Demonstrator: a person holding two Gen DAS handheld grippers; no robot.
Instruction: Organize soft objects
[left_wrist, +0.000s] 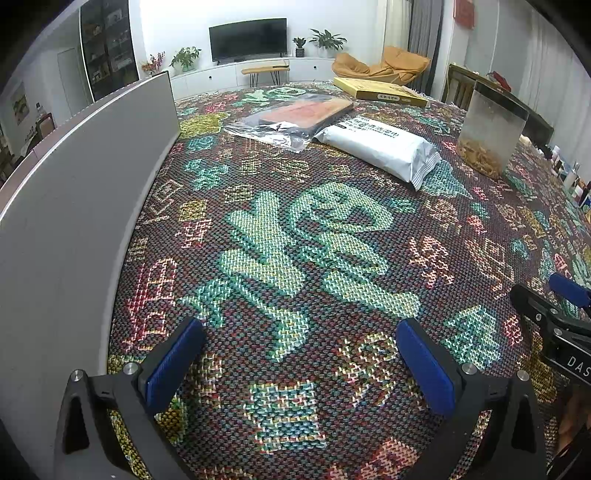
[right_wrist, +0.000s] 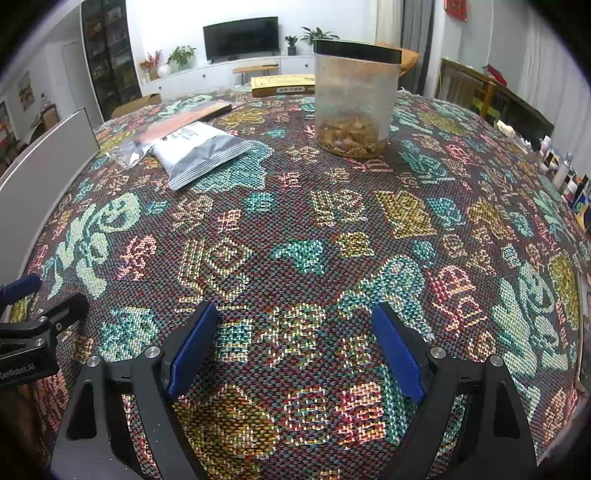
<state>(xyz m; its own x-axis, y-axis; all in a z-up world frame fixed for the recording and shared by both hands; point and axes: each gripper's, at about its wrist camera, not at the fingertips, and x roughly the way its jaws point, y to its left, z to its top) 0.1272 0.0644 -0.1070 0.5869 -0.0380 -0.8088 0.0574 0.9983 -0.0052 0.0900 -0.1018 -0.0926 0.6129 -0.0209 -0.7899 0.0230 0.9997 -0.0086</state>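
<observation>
A coarse woven tablecloth (left_wrist: 295, 258) patterned with teal, red and gold characters covers the table. On it lie a soft white plastic pack of wipes (left_wrist: 376, 146), a flat orange item in a crinkly clear bag (left_wrist: 295, 118) touching its far end, and a clear plastic jar with a black lid (right_wrist: 354, 99) holding tan pieces. The left gripper (left_wrist: 299, 354) and right gripper (right_wrist: 295, 347) tilt down over bare cloth, side by side, blue-padded jaws wide apart, holding nothing.

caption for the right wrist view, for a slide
Open right gripper hovers empty over the patterned tablecloth; white soft pack and lidded clear jar lie beyond.
</observation>
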